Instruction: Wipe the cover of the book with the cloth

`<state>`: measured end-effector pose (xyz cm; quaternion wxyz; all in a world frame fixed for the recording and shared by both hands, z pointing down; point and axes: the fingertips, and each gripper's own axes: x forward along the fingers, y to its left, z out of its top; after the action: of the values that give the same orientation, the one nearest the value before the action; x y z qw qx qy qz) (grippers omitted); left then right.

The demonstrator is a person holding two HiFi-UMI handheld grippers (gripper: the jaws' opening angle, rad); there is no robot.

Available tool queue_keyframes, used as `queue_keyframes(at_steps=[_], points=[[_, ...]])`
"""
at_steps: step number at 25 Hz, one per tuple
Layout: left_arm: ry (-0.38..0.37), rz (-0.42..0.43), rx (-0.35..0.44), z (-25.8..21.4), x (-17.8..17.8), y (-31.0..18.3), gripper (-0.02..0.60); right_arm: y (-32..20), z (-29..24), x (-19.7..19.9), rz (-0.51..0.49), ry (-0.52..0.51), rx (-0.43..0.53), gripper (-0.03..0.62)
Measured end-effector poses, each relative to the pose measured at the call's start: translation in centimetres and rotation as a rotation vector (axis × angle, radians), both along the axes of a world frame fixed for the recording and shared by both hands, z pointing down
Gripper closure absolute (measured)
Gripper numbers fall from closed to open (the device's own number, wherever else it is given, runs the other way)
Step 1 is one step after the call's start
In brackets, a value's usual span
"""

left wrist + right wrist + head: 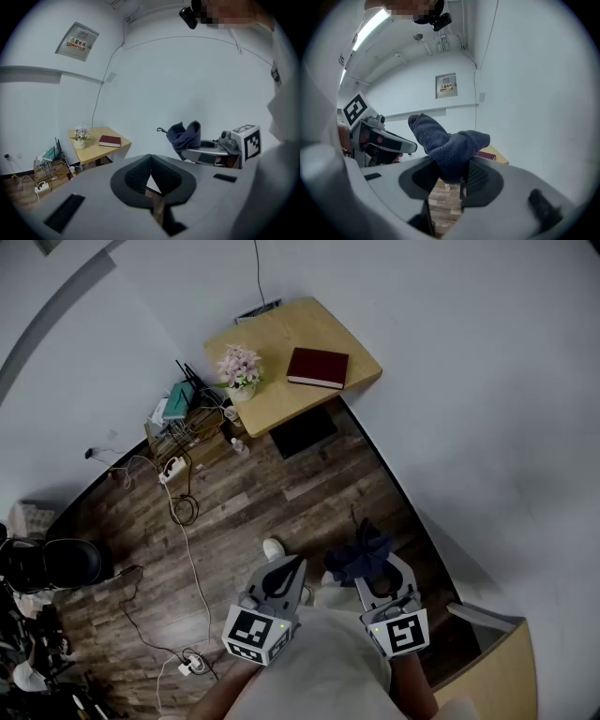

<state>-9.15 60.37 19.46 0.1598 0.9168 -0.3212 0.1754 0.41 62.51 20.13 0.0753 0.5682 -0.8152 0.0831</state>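
Note:
A dark red book (pixel 318 367) lies flat on a wooden corner table (pixel 281 399) far ahead; it is small in the left gripper view (pixel 109 141), and only its edge (pixel 487 153) peeks past the cloth in the right gripper view. My right gripper (pixel 373 570) is shut on a dark blue cloth (pixel 362 554), which bunches up above its jaws (pixel 443 146). My left gripper (pixel 281 576) is shut with nothing in it; its black pads (pixel 161 176) meet at the tips. Both grippers hang close to the person's body, far from the table.
A pot of pink flowers (pixel 240 369) stands on the table left of the book. Beside the table a low shelf (pixel 183 432) holds devices and tangled cables, and a power strip (pixel 172 468) and cords trail over the wooden floor. A black chair (pixel 56 564) stands at the left. A second wooden surface (pixel 492 667) is at the lower right.

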Motion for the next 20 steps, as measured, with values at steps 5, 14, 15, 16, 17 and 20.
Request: queue_keyframes(at_steps=[5,14,15,16,17,20], points=[[-0.004,0.003,0.002,-1.0,1.2,0.5,0.571,0.6,-0.9,1.6,0.019,-0.008,-0.007,0.448],[-0.017,0.042,0.006,-1.0,3.5,-1.2,0.571,-0.7,0.2,3.7,0.001,-0.121,-0.037,0.445],[-0.014,0.042,0.005,-1.0,3.7,-1.6,0.571,-1.0,0.3,3.9,0.005,-0.123,-0.041,0.445],[-0.011,0.044,0.002,-1.0,3.9,-2.0,0.572,-1.4,0.5,4.1,0.008,-0.126,-0.047,0.445],[-0.009,0.046,-0.002,-0.8,4.0,-2.5,0.571,-1.9,0.6,4.1,0.01,-0.128,-0.053,0.445],[-0.002,0.048,-0.027,0.0,3.8,-4.2,0.571,-3.6,1.0,3.7,0.004,-0.136,-0.07,0.445]])
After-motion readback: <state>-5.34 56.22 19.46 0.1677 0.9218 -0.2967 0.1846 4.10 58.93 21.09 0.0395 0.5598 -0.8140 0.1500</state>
